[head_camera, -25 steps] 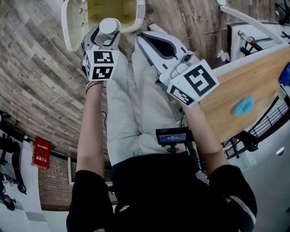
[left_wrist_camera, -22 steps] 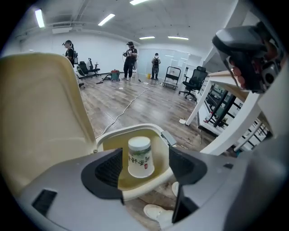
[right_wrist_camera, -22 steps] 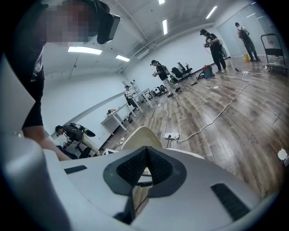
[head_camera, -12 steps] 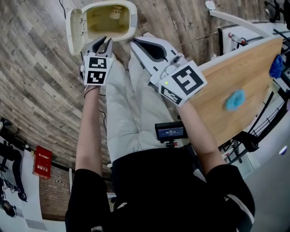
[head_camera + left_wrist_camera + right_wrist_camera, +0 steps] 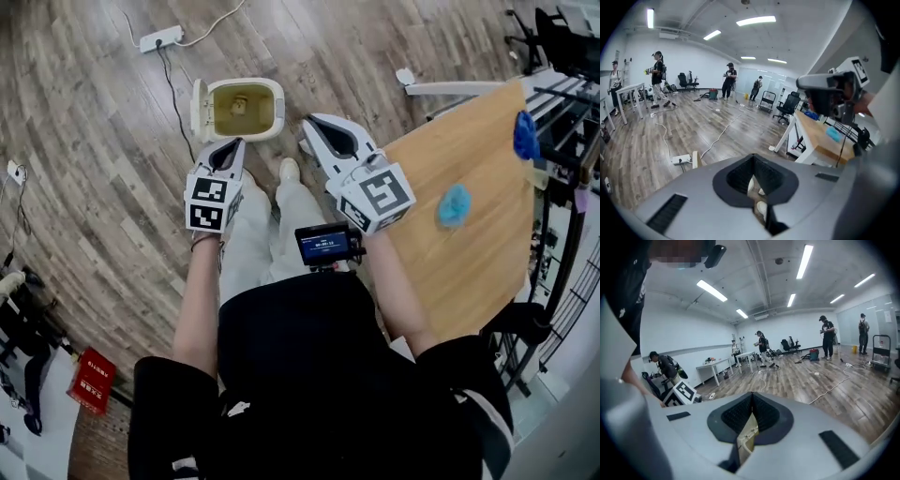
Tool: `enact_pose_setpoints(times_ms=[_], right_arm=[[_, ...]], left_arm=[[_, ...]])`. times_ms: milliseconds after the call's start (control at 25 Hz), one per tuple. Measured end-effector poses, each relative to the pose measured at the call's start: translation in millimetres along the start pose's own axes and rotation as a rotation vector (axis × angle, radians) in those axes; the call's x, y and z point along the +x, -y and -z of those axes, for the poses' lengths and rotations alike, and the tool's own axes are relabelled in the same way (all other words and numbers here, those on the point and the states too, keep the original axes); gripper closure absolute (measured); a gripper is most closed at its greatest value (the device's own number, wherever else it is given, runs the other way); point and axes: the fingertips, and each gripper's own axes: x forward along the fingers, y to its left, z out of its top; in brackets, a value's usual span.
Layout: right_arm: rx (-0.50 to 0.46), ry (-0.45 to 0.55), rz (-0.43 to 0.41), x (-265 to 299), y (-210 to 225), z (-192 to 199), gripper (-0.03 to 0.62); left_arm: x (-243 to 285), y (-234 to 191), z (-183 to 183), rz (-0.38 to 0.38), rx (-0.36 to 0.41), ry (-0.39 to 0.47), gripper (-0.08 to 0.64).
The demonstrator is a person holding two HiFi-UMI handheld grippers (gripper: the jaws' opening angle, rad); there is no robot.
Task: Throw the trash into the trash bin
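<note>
Overall, the head view showed both claws on the near side of the open trash bin (image 5: 278, 111), which stood on the floor with its lid (image 5: 199, 111) swung out to the left. We read the left claw (image 5: 234, 148) as empty: its jaws had just been closing and met with nothing between them. The right claw (image 5: 314, 127) likewise had its jaws together and held nothing. A pale cup (image 5: 241, 101) lay inside the bin, and we could make out no other contents. The trash left to fetch, as we judged it, was the blue crumpled piece (image 5: 455, 204) on the wooden worktop (image 5: 469, 272). It lay to the right of the right claw and well apart from the left one, so the right hand was nearer. The piece looked roughly round, with no long axis to line up with. A second blue thing (image 5: 525, 136) sat at the worktop's far right edge; we could not tell what it was.
</note>
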Motion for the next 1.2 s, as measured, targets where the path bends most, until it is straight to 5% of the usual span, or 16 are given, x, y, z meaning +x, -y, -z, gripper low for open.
enact_pose_setpoints(times_ms=[120,320,640,840,1200], right_arm=[[0.036,0.098,0.009,-18,-10,-38,0.594],[-0.068,0.121,-0.003,-42,-46,-66,0.595],[-0.127,0.265,-0.019,-63,-63,-140,0.595],[-0.132,0.348,-0.038,-74,-66,-157,0.595],[-0.122,0.362,-0.073,-69,-73,-164,0.595]], left_arm=[[-54,12,-35,0.002,-0.021,0.110,0.552],[-127,41,-80,0.017,-0.004,0.257,0.552],[-192,52,-170,0.018,0.137,0.453,0.552],[-195,59,-183,0.093,0.165,0.491,0.552],[-199,62,-202,0.106,0.203,0.519,0.552]])
